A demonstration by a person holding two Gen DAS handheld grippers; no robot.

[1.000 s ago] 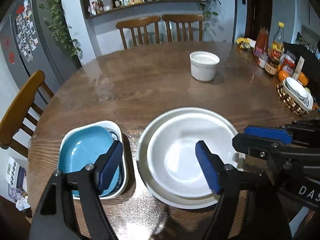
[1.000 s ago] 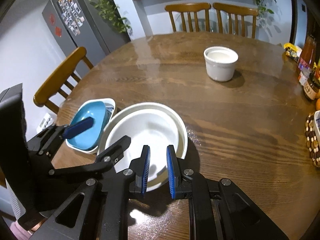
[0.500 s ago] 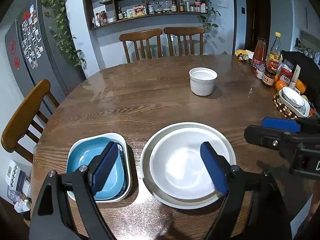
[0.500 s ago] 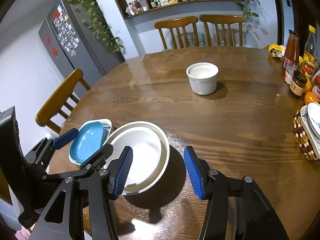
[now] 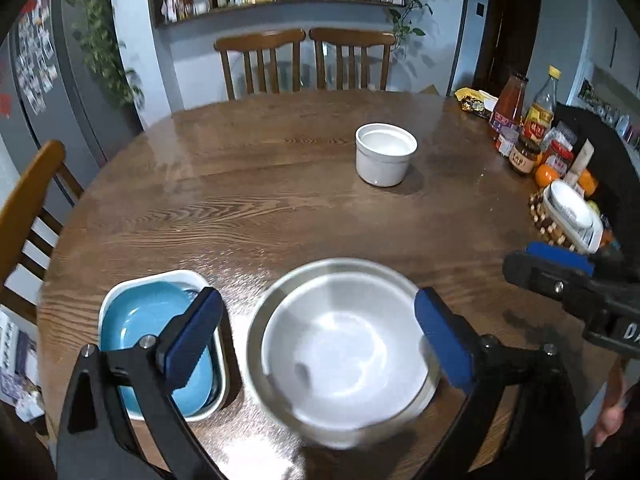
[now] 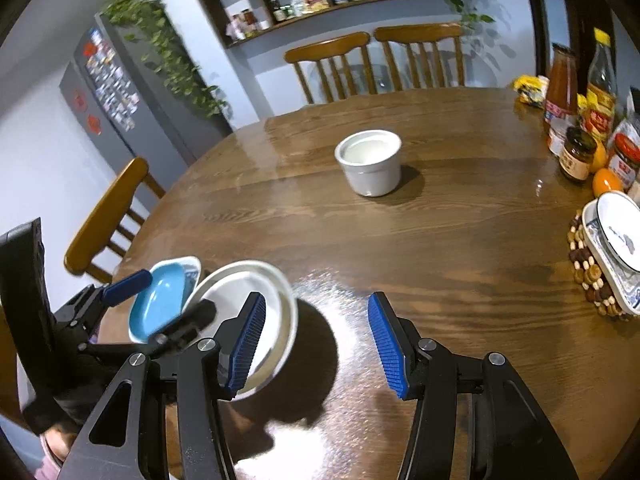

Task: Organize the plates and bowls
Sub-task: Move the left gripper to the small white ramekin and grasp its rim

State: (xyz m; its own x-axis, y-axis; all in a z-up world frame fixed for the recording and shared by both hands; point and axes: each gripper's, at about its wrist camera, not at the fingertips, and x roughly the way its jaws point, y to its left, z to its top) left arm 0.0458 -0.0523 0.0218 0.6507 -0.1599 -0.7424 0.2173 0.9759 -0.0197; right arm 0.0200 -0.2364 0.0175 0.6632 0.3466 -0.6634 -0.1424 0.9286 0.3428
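A white bowl sits nested in a larger white plate at the table's near edge, also in the right wrist view. Left of it a blue dish lies inside a white square dish. A white ramekin stands alone mid-table, also in the right wrist view. My left gripper is open and empty, raised above the stacked bowl and the blue dish. My right gripper is open and empty, above the table just right of the stack.
Bottles, jars and oranges crowd the table's right edge, beside a small dish on a beaded trivet. Two wooden chairs stand behind the table and one at the left.
My right gripper opened from nearly shut and drew back to the right, off the bowl's rim. Both grippers rose and pulled back from the stacked dishes.
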